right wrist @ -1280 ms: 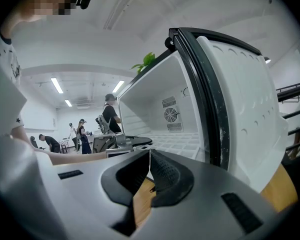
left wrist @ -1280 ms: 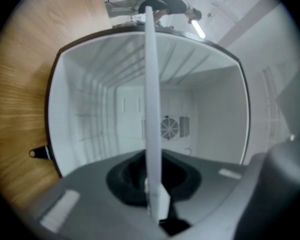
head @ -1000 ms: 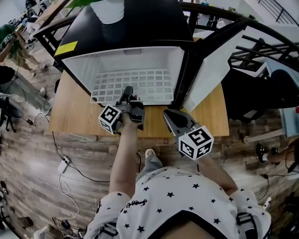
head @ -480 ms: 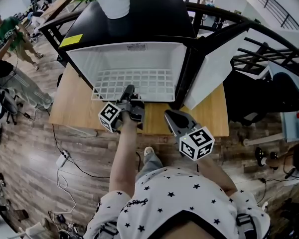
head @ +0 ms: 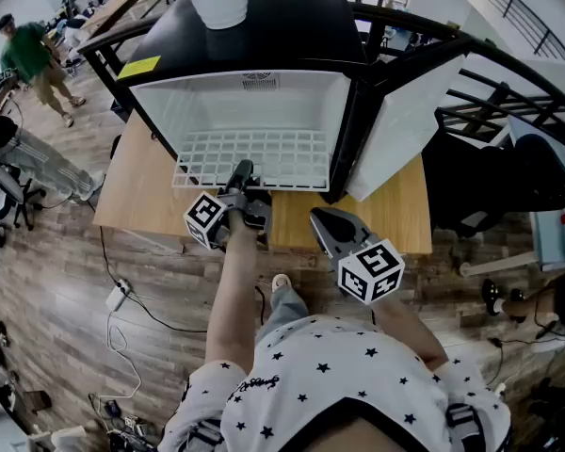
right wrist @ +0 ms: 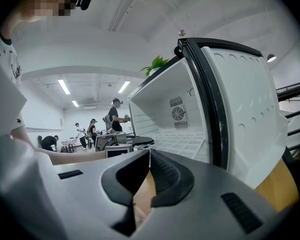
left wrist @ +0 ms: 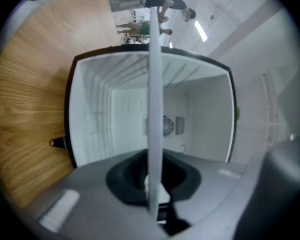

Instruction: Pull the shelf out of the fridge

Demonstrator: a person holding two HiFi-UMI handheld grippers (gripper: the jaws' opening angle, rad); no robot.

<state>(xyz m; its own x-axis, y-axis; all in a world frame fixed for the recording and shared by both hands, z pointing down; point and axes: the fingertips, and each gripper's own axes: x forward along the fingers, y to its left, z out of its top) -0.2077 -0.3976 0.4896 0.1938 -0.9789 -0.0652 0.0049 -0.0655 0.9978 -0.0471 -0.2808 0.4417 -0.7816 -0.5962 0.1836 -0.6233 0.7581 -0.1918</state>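
Head view, left to right. Far left, on a plank floor point(head: 38, 281): a person in green point(head: 33, 56), well apart from the table point(head: 137, 201). On the left corner of the fridge point(head: 282, 36) top, a yellow label point(head: 143, 66), print too small to read; near it, a white plant pot point(head: 218, 6).

Black fridge on the wooden table, white inside, mouth facing the wearer. Shelf point(head: 264, 153), a white wire grid, drawn partway out: front edge past the fridge mouth and over the table, rear part inside.

Left gripper point(head: 239, 171) clamped on that front edge near its middle. In the left gripper view, jaws closed on the shelf point(left wrist: 155, 84), seen edge-on as a pale bar running straight up from the left gripper point(left wrist: 154, 179) toward the white cavity. On its marker cube point(head: 207, 220), black-and-white squares only, no words.

Bare strip of table between shelf edge and table edge; more bare wood to the left of the fridge.

Right gripper point(head: 320, 218) just right of the left one, low over that front strip, apart from shelf and fridge. In the right gripper view, right gripper point(right wrist: 149, 156) with jaws together at the tips, nothing held, wood showing below.

Door point(head: 400, 125) swung wide to the right, clear of the fridge mouth. Dark railing point(head: 508, 73) beyond.
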